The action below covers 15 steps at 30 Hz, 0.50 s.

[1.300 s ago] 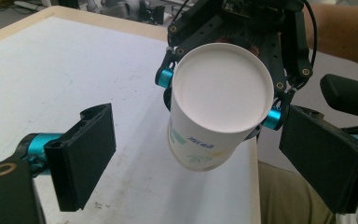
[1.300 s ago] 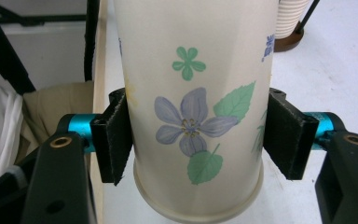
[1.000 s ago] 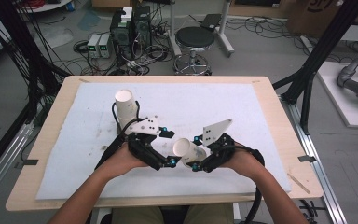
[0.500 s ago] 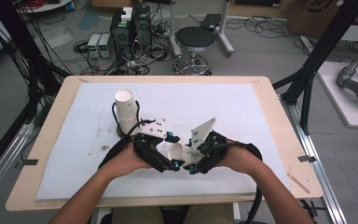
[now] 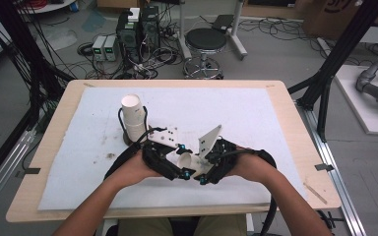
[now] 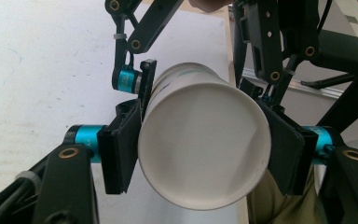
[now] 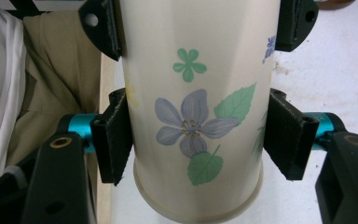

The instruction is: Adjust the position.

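Left claw [image 6: 200,149] just closed on paper cup [image 6: 203,144], right claw [image 7: 198,140] gripping it too

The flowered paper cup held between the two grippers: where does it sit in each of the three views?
High view: the paper cup lies low and centre, between both hands.
Left gripper view: the cup fills the centre, its flat base toward the camera, the left gripper clamped on it.
Right gripper view: its flowered wall runs top to bottom at centre, the right gripper clamped on its sides.
Shared landmark: the white table mat.
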{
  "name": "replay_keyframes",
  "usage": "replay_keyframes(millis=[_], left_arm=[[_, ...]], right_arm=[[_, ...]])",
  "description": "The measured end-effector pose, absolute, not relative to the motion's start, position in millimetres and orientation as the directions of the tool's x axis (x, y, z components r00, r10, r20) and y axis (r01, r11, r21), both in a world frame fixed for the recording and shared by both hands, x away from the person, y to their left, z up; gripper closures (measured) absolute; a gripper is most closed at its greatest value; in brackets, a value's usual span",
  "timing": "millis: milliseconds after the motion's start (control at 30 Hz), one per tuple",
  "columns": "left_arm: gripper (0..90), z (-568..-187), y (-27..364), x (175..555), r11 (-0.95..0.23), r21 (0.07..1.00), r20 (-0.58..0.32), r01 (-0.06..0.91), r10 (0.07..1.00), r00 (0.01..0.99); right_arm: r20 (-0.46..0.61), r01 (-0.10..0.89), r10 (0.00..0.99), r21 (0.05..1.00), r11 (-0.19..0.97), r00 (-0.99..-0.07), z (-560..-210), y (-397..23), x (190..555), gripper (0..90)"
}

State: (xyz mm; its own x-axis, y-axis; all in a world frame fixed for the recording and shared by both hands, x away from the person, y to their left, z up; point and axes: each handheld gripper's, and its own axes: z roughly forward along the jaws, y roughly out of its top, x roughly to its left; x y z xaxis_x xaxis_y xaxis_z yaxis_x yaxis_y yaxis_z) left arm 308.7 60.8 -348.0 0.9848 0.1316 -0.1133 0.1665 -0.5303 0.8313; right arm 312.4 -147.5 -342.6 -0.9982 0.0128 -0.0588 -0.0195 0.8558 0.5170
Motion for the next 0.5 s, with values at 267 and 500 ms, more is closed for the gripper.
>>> replay_keyframes(millis=[267,500], left_arm=[[37.1,-350.1,59.6,309.0,-0.545,0.824,-0.102,0.154,0.124,0.987],[37.2,-348.8,67.7,311.1,-0.49,0.856,-0.106,0.167,0.149,0.983]], right_arm=[[-0.051,-0.015,0.012,0.489,0.872,-0.999,-344.9,-145.3,312.9,31.0],[-0.041,0.051,0.097,0.613,0.789,-0.994,-339.0,-158.4,315.9,20.6]])
